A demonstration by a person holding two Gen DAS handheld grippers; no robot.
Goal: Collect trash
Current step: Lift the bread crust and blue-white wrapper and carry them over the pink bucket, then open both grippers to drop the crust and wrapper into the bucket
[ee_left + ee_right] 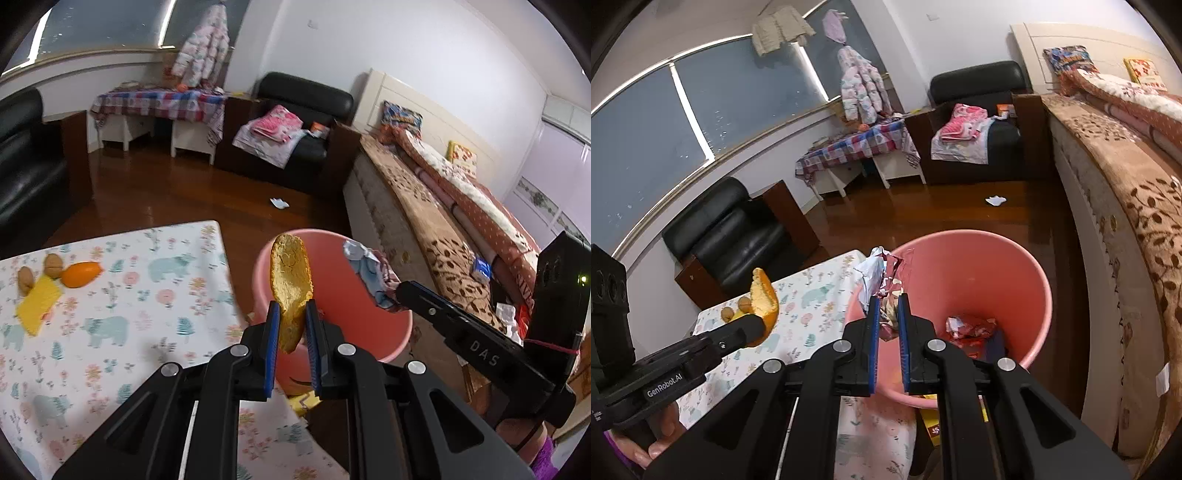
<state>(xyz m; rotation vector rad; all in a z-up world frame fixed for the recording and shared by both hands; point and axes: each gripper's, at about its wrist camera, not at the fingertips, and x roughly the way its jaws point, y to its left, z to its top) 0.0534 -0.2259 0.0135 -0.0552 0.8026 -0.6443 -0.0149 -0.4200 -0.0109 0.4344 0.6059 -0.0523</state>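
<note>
My left gripper (291, 314) is shut on a piece of orange peel (290, 273) and holds it upright at the near rim of the pink bin (369, 332). My right gripper (888, 299) is shut on a crumpled wrapper (882, 273) over the bin's left rim (1043, 284). In the left wrist view the right gripper (399, 291) reaches in from the right with the wrapper (365, 269) over the bin. In the right wrist view the left gripper (753, 325) holds the peel (762, 299) above the table. Red wrappers (971, 326) lie inside the bin.
The table with a floral cloth (147, 295) carries an orange fruit (81, 274), two walnuts (53, 264) and a yellow sponge (38, 304). A bed (443, 229) stands right of the bin. White scrap (279, 202) lies on the wooden floor. Black armchairs (731, 236) stand behind.
</note>
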